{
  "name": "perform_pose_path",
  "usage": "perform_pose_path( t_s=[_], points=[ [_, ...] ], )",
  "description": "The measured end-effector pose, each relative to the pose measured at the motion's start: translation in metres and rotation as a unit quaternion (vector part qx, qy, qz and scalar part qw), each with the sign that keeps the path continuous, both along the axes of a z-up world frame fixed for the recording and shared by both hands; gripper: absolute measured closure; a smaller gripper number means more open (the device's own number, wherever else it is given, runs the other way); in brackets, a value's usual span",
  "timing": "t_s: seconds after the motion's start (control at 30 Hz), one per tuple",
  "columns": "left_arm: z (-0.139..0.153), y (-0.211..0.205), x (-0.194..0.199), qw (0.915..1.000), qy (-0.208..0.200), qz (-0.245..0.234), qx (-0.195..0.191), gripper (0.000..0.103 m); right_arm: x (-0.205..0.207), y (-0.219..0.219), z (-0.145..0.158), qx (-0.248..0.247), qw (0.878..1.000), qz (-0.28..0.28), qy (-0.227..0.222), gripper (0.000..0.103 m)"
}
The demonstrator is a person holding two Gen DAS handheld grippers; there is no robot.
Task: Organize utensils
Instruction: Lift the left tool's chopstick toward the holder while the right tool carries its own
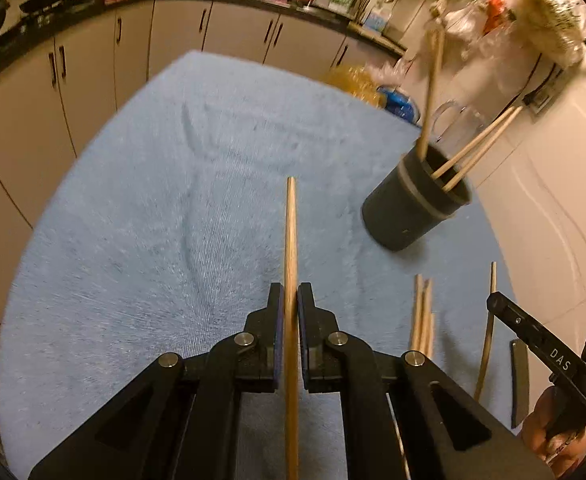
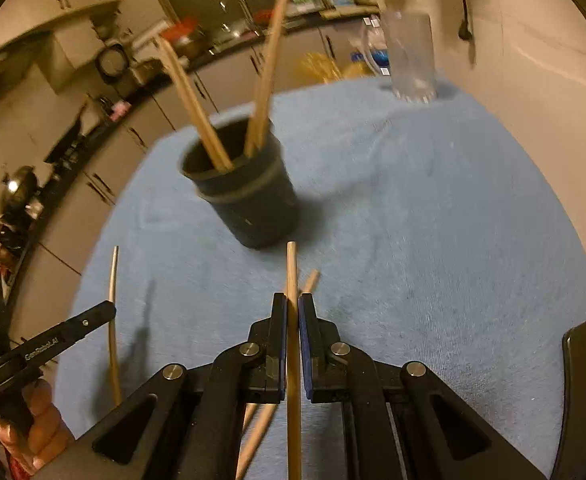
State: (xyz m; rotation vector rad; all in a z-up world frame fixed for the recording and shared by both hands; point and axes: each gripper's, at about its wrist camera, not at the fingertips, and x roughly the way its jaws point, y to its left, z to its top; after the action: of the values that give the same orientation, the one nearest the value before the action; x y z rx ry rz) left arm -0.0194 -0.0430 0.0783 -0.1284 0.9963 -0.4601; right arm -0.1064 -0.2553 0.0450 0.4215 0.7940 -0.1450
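Note:
A dark round utensil cup [image 1: 413,204] stands on the blue towel [image 1: 153,200], with three wooden chopsticks [image 1: 473,148] leaning in it. It also shows in the right wrist view [image 2: 249,204] with chopsticks [image 2: 197,108] inside. My left gripper [image 1: 289,292] is shut on a wooden chopstick [image 1: 291,232], held above the towel left of the cup. My right gripper [image 2: 291,304] is shut on another chopstick [image 2: 291,268], just in front of the cup. Loose chopsticks [image 1: 423,312] lie on the towel; they also show in the right wrist view [image 2: 309,280].
A thin pale stick [image 2: 112,320] lies near the towel's left edge. A clear glass mug [image 2: 411,60] stands at the towel's far corner. Kitchen cabinets [image 1: 93,60] and a counter run behind. A white wall [image 1: 553,200] is to the right. A dark chair back [image 2: 585,380] is at lower right.

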Motion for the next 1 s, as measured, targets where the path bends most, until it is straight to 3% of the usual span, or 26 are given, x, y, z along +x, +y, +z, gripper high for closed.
perform_pose_path(
  t_s=[0.3, 1.0],
  points=[
    [0.047, 0.001, -0.034, 0.9977, -0.065, -0.013, -0.013, 0.097, -0.029, 0.008, 0.040, -0.008, 0.996, 0.005, -0.088, 0.097],
    [0.067, -0.009, -0.040, 0.9963, -0.084, -0.016, -0.009, 0.097, -0.054, -0.002, 0.068, -0.013, 0.988, -0.009, -0.156, 0.097]
  ],
)
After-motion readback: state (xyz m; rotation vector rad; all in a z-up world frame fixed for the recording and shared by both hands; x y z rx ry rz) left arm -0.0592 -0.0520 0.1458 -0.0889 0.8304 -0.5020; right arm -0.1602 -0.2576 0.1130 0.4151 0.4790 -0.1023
